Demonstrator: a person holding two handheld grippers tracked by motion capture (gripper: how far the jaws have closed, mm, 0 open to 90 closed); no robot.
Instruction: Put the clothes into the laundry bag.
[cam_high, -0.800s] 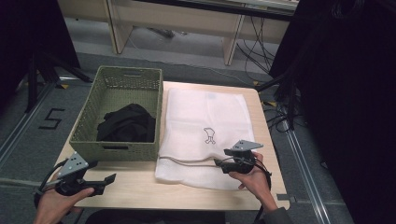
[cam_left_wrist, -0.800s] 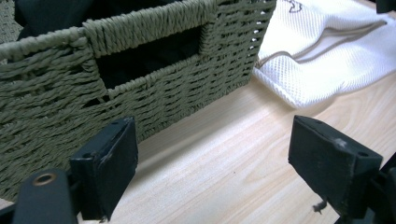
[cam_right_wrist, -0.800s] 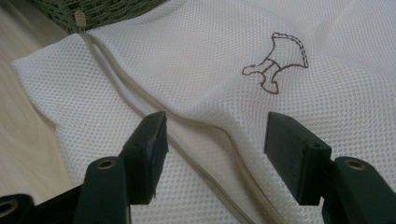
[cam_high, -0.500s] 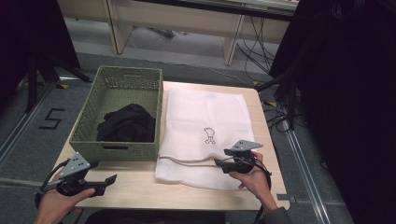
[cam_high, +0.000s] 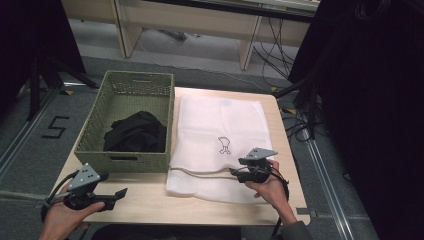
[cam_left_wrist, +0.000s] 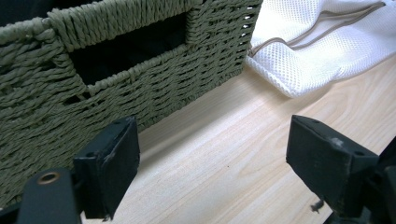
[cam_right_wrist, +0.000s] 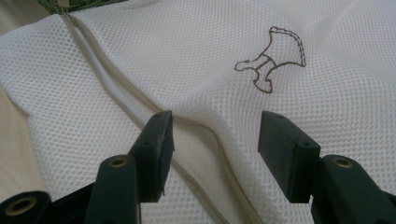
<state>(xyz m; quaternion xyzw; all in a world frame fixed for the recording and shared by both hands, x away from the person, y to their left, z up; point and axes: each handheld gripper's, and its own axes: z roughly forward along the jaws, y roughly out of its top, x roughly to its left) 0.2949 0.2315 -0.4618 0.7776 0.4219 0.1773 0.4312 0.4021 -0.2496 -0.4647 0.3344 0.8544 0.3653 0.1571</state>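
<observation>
A white mesh laundry bag (cam_high: 220, 135) lies flat on the right half of the wooden table, with a beige zipper (cam_right_wrist: 116, 91) along its near edge and a small brown embroidered mark (cam_right_wrist: 273, 56). My right gripper (cam_high: 235, 172) hovers open just over the bag's near part, jaws either side of the zipper line (cam_right_wrist: 215, 135). My left gripper (cam_high: 120, 192) is open above bare wood at the near left, pointing toward the green woven basket (cam_left_wrist: 56, 93) and the bag's corner (cam_left_wrist: 299, 70). Black clothing (cam_high: 135, 132) lies inside the basket (cam_high: 95, 145).
The table's (cam_high: 150, 200) near edge runs just behind both hands. Grey floor with a painted "5" (cam_high: 55, 127) lies to the left. Black curtains and cables stand at the right, and wooden furniture legs at the back.
</observation>
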